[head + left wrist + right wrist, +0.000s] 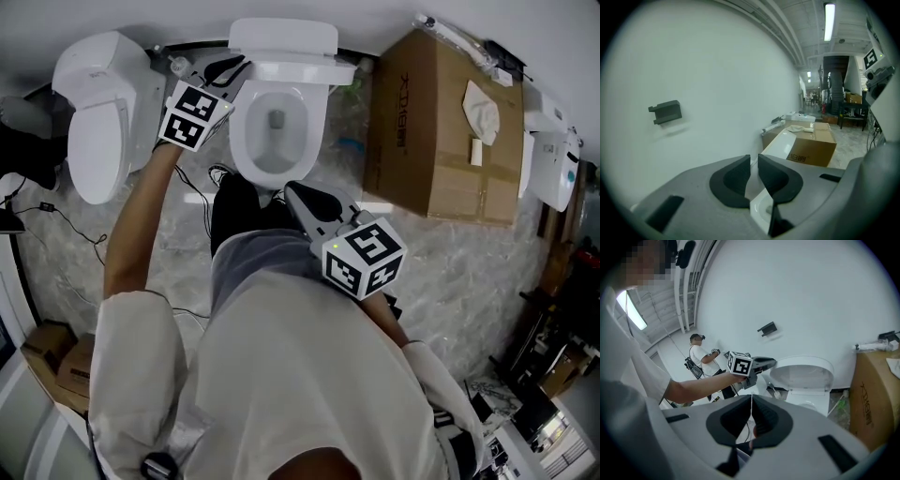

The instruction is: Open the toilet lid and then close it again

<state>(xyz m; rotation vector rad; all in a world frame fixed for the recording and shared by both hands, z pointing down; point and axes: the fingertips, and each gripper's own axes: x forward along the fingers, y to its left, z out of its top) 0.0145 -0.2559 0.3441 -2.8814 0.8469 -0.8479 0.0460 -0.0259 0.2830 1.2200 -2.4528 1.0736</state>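
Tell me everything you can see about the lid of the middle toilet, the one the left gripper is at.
The toilet lid is a glossy white, rounded shell that looks like plastic. It is raised and stands nearly upright over the open bowl, back towards the white wall. The left gripper is at its upper left edge. Its jaws are nearly together with a white strip between them, so it seems to pinch that edge. Nothing else touches the lid.

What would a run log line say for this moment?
toilet lid up | left gripper shut on toilet lid | right gripper shut, empty
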